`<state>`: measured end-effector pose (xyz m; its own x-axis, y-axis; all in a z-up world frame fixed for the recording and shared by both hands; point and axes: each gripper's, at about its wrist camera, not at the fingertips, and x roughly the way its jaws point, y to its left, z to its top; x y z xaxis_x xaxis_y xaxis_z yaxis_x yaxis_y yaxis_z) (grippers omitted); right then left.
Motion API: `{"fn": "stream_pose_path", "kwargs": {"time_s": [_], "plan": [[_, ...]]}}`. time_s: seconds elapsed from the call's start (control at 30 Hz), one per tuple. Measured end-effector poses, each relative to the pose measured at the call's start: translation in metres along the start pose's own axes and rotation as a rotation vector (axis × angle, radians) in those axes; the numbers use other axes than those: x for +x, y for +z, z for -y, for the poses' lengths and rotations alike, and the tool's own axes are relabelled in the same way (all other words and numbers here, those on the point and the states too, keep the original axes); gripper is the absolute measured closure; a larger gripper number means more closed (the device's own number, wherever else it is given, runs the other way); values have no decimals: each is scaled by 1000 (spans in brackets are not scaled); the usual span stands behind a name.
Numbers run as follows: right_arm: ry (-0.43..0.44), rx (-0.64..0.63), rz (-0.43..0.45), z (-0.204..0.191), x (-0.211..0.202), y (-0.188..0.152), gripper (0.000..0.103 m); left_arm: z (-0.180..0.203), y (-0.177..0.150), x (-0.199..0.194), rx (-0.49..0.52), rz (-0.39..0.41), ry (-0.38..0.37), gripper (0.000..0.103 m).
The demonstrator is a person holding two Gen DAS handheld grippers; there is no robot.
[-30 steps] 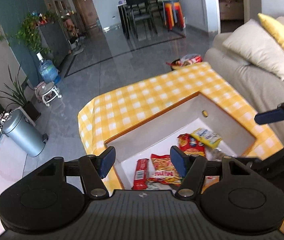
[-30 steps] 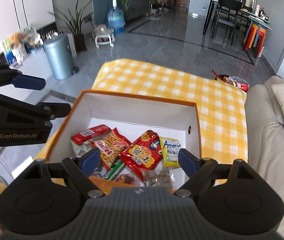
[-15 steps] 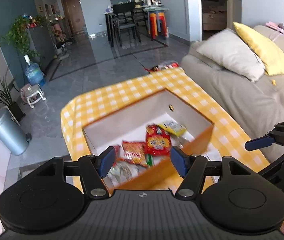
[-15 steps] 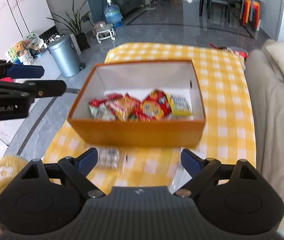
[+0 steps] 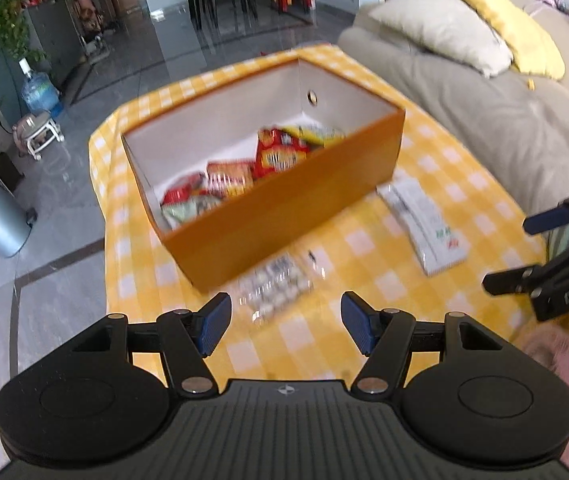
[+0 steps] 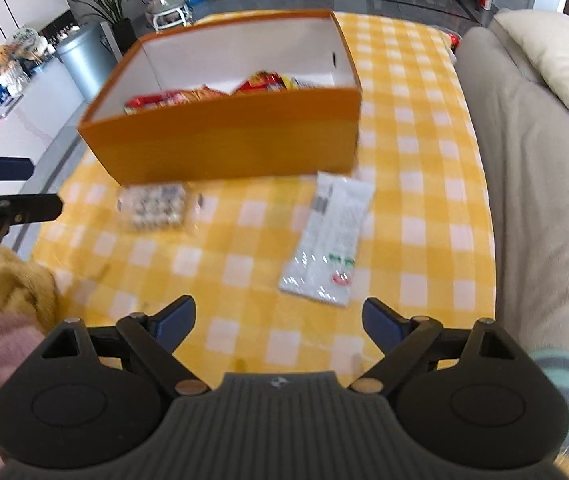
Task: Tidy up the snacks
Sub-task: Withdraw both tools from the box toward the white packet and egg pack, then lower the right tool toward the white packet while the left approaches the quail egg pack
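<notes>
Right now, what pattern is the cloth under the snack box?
Yellow and white checks on the tablecloth, under the orange box; clearest in the right wrist view.

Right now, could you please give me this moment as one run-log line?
left tool: open, empty | right tool: open, empty | box: holds snacks | clear pack, white pack: on cloth, outside box

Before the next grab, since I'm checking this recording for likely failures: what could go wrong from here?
1. The clear packet lies close against the orange box; the open left gripper may bump the box wall as it closes.
2. The flat white packet lies flush on the checked tablecloth; the open right gripper could pinch cloth or slide off.
3. Both views are motion-blurred, so aim may be off.
</notes>
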<state>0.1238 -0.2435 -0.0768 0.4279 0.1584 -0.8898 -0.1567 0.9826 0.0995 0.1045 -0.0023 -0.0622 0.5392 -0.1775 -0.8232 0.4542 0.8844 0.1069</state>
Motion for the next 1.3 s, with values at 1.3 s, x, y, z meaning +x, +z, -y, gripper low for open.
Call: {"fn": "stream_pose_path", "kwargs": {"time_s": [1.3], "plan": [[-57,170,-12,31,100,14,32,-37,-17,128,-104,-262,-61,55]]}}
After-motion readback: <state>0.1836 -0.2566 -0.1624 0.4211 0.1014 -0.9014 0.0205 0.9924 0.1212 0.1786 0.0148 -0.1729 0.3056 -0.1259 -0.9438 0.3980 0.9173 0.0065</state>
